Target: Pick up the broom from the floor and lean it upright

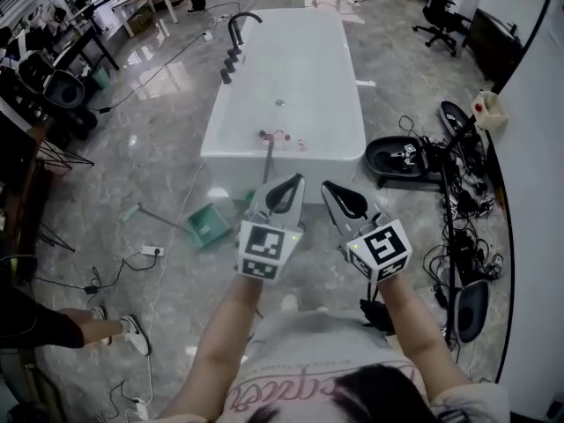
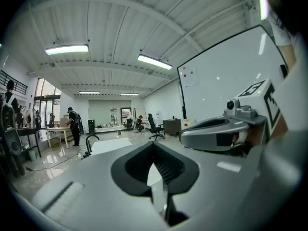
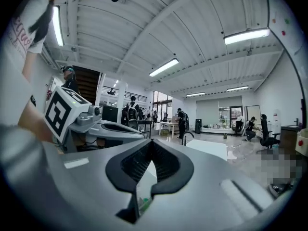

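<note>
The left gripper and the right gripper are held side by side, close together, just short of the near end of the tub, and both are pointed toward it. In the left gripper view the jaws of the left gripper are seen closed tip to tip, and nothing is held between them. In the right gripper view the jaws of the right gripper are likewise seen brought together, with nothing gripped. The broom is seen standing upright against the near wall of the tub, its handle top reaching the rim; its lower end is hidden behind the left gripper. It is touched by neither gripper. A green dustpan is laid on the floor just left of the tub's near corner, its long handle stretched away from the tub. A dark faucet is mounted on the tub's far left edge. Cables are spread over the floor to the right of the tub, and a chair is placed beyond its far right corner.
</note>
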The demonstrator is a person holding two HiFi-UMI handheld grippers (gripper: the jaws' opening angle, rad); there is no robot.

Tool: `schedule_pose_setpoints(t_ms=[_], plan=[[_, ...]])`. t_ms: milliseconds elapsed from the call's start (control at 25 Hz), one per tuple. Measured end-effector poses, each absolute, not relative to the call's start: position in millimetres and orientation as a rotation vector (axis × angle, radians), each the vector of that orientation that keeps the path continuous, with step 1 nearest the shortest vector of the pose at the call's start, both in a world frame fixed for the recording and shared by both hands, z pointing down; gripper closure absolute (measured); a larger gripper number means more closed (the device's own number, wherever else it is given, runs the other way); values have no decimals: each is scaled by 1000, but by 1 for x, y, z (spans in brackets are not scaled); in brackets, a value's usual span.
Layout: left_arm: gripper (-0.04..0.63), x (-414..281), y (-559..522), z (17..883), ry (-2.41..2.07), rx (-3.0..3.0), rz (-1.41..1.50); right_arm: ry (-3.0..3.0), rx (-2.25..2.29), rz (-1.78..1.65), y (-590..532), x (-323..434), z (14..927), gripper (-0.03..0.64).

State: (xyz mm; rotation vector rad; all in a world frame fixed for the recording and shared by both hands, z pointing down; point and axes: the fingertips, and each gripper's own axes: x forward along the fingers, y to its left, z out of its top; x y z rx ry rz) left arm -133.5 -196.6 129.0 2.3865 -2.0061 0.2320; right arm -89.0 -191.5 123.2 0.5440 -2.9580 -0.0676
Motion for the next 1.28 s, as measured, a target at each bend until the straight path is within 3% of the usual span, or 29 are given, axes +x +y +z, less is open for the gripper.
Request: schedule_pose_setpoints(t_ms=[1280], plan=[[597,-112,-169,90,-2010,2440,74,-2978,589,-18,-166,-90,93,617]])
